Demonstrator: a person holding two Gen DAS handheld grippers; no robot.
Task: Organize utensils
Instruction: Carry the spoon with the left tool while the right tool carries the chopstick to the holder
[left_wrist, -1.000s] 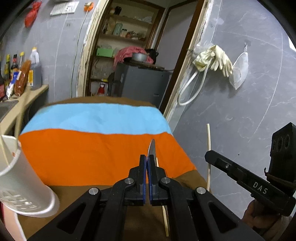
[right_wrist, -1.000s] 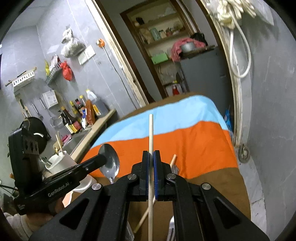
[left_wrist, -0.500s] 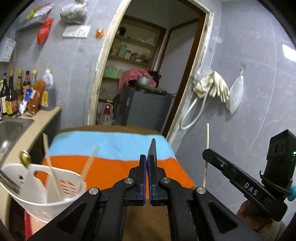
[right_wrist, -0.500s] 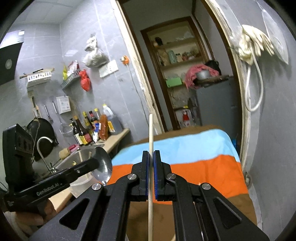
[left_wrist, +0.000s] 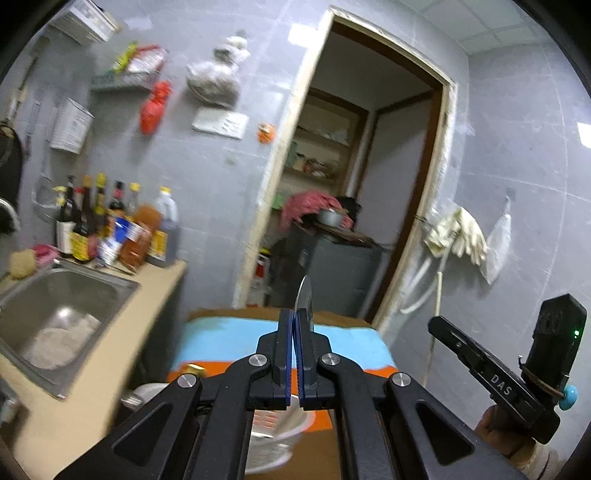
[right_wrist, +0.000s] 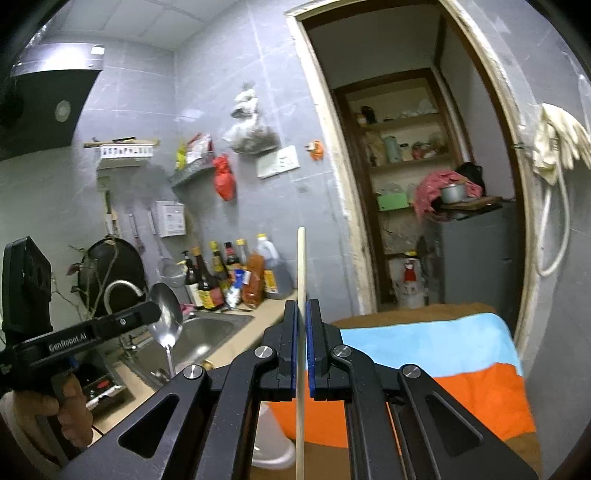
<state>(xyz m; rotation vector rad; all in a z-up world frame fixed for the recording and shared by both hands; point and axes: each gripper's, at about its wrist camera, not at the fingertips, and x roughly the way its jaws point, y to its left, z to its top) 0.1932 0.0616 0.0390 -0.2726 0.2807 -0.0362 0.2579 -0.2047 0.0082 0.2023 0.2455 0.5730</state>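
My left gripper (left_wrist: 294, 317) is shut on a metal spoon (left_wrist: 304, 299), seen edge-on and sticking up past the pads. The right wrist view shows that spoon's bowl (right_wrist: 166, 314) at the left gripper's (right_wrist: 157, 314) tip, over the sink. My right gripper (right_wrist: 302, 306) is shut on a pale wooden chopstick (right_wrist: 301, 266) that stands upright through the pads. From the left wrist view the right gripper (left_wrist: 437, 326) is at the right with the chopstick (left_wrist: 436, 295) rising from it. A white slotted utensil basket (left_wrist: 275, 434) sits low, mostly hidden under the left gripper.
A table with a blue, orange and brown striped cloth (right_wrist: 443, 350) lies ahead. A steel sink (left_wrist: 55, 295) is set in the counter at left, with sauce bottles (left_wrist: 110, 229) behind it. A doorway with a grey fridge (left_wrist: 332, 273) is beyond the table; gloves (left_wrist: 458, 232) hang on the right wall.
Both grippers have risen and tipped upward, so the walls and doorway now fill the views. The basket has slid from the left to beneath the left gripper. Both grips are unchanged.
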